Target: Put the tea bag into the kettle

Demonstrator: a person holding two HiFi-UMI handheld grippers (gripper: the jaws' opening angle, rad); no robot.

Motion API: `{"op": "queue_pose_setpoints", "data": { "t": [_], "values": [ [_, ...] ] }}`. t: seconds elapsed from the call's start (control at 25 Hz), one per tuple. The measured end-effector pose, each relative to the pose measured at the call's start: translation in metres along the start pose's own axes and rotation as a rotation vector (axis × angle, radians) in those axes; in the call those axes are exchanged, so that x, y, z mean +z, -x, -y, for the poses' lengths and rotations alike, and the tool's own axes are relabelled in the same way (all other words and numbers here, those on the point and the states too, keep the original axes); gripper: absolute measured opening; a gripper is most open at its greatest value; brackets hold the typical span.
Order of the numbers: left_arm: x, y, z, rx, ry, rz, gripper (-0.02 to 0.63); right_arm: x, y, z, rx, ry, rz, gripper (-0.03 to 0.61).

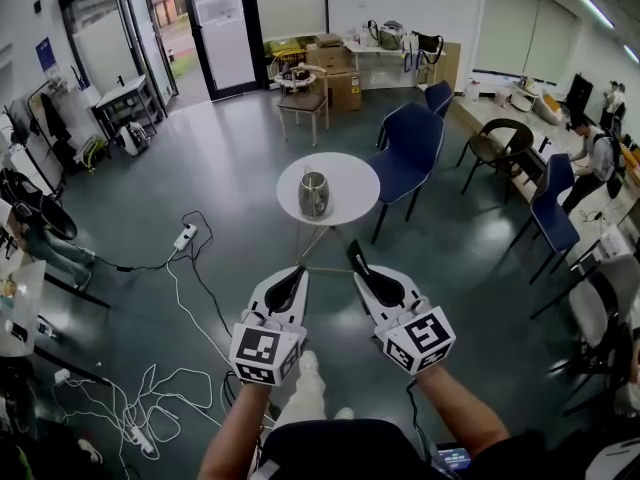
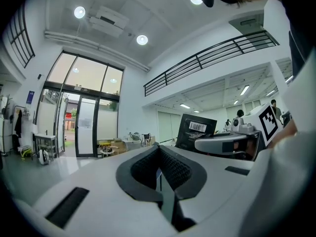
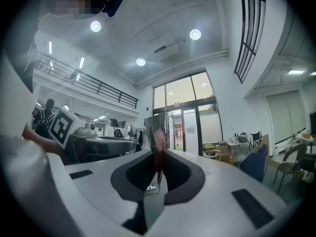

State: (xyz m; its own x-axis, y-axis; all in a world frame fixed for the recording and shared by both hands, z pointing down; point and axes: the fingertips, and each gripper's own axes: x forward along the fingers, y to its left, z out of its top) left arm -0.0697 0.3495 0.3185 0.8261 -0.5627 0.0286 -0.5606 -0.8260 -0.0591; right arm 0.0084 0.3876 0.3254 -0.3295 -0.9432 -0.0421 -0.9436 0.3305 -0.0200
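A steel kettle [image 1: 314, 194] stands on a small round white table [image 1: 352, 180] ahead of me, its lid end open at the top. My right gripper [image 1: 357, 264] is shut on a flat dark tea bag packet [image 1: 355, 255] that sticks up past its tips; in the right gripper view the tea bag packet [image 3: 158, 137] shows reddish print. In the left gripper view the same packet [image 2: 196, 130] shows a barcode. My left gripper [image 1: 297, 271] is shut with nothing seen between its jaws. Both grippers are held side by side, short of the table and lower in the view.
Blue chairs [image 1: 408, 148] stand right of the table. Cables and a power strip [image 1: 185, 236] lie on the floor to the left. Desks and a person [image 1: 598, 158] are at the far right. A stool [image 1: 300, 103] and boxes stand at the back.
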Motion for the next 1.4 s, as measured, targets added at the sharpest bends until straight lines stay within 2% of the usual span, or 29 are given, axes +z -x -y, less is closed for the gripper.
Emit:
{"op": "queue_pose_setpoints", "data": {
  "t": [0.16, 0.32, 0.64, 1.4],
  "values": [
    [0.0, -0.015, -0.007, -0.002, -0.003, 0.006, 0.015, 0.0, -0.01, 0.011, 0.005, 0.01, -0.003, 0.038],
    [0.007, -0.034, -0.011, -0.015, 0.029, 0.017, 0.015, 0.0, -0.022, 0.028, 0.009, 0.01, -0.007, 0.038],
    [0.006, -0.077, -0.047, -0.02, 0.054, 0.015, 0.015, -0.005, -0.065, 0.058, 0.015, 0.004, -0.02, 0.038],
    [-0.015, -0.199, -0.205, -0.045, 0.078, -0.006, 0.015, -0.026, -0.241, 0.136, -0.026, -0.028, -0.042, 0.038]
  ]
}}
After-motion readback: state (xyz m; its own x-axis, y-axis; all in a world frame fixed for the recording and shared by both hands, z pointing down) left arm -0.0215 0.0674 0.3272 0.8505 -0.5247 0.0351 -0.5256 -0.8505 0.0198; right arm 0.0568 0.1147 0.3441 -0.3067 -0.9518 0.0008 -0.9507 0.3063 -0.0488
